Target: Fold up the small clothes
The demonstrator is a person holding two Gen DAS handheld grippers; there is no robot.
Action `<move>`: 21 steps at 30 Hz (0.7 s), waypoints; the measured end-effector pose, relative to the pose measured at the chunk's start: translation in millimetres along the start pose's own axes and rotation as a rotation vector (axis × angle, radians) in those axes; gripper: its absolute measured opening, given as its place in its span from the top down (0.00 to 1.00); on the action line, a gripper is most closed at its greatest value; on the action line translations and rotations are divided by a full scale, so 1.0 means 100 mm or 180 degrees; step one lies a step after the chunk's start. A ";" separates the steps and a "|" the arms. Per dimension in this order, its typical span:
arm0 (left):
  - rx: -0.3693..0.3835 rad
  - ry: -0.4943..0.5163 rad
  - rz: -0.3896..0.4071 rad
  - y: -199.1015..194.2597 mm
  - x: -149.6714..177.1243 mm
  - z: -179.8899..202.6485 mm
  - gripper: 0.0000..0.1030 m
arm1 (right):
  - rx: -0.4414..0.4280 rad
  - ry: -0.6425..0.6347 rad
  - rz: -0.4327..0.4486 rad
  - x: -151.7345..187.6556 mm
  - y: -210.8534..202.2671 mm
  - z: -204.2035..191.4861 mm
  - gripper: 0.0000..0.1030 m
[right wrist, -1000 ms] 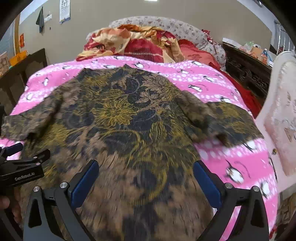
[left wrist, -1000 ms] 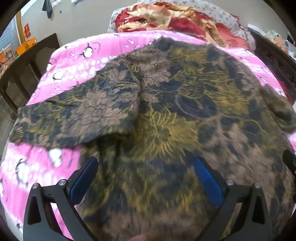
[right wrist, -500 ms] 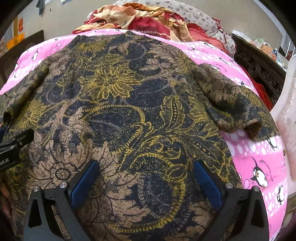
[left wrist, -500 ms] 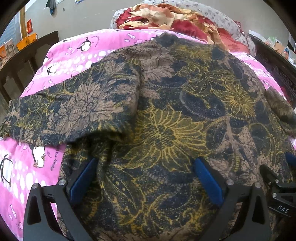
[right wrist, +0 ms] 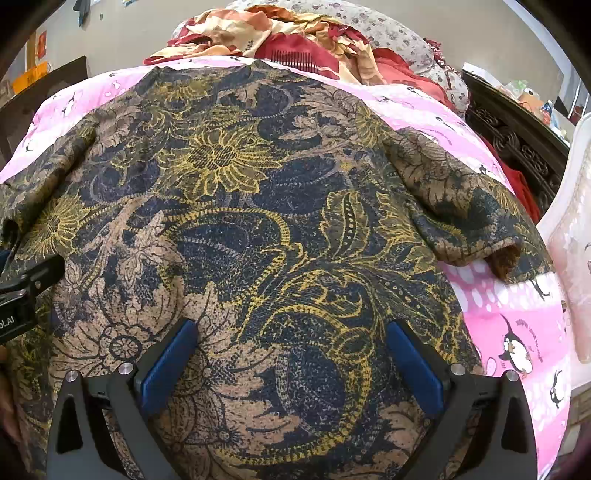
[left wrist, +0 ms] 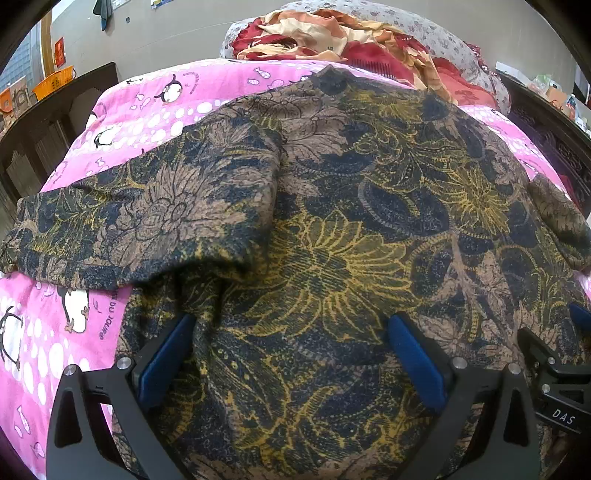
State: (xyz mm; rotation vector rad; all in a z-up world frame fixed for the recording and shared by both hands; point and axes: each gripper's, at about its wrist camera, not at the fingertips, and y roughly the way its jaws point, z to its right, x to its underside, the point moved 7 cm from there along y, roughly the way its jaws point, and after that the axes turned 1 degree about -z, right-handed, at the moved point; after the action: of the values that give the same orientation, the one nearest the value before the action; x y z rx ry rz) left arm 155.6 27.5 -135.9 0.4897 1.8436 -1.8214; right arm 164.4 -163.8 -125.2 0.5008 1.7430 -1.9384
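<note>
A brown, navy and yellow floral shirt (left wrist: pixel 332 229) (right wrist: pixel 258 221) lies spread flat on a pink penguin blanket (left wrist: pixel 147 110) (right wrist: pixel 517 332), collar at the far end. Its left sleeve (left wrist: pixel 129 229) stretches out to the left; the right sleeve (right wrist: pixel 461 206) lies out to the right. My left gripper (left wrist: pixel 291 332) hovers open over the shirt's lower left part, blue pads wide apart. My right gripper (right wrist: pixel 291 336) hovers open over the lower middle. Nothing is pinched between either pair of fingers. Each gripper's body shows at the edge of the other's view.
A heap of red and cream bedding (left wrist: pixel 351 40) (right wrist: pixel 280 40) and a grey floral pillow (right wrist: pixel 391 33) lie beyond the collar. Dark wooden furniture (left wrist: pixel 55 122) stands left; a carved dark bed frame (right wrist: pixel 517 144) and a white padded panel (right wrist: pixel 569 251) stand right.
Both grippers have come down and forward, close over the shirt's lower part, so it now fills both views. The shirt has not moved and the jaws stay wide.
</note>
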 end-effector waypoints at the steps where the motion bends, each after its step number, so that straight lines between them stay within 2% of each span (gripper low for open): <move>1: 0.0003 -0.0003 0.0001 0.00 -0.01 0.00 0.00 | 0.0000 0.0001 0.0001 0.00 0.00 0.00 0.00; 21: -0.0051 0.0035 0.0017 0.00 -0.01 -0.01 0.00 | 0.0053 -0.0038 0.0012 0.02 -0.12 -0.02 0.00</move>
State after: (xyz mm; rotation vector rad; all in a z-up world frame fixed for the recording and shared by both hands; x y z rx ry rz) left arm 156.7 29.1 -135.6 0.4993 1.8610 -1.8027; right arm 156.0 -161.4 -116.4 0.4971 1.7186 -1.9511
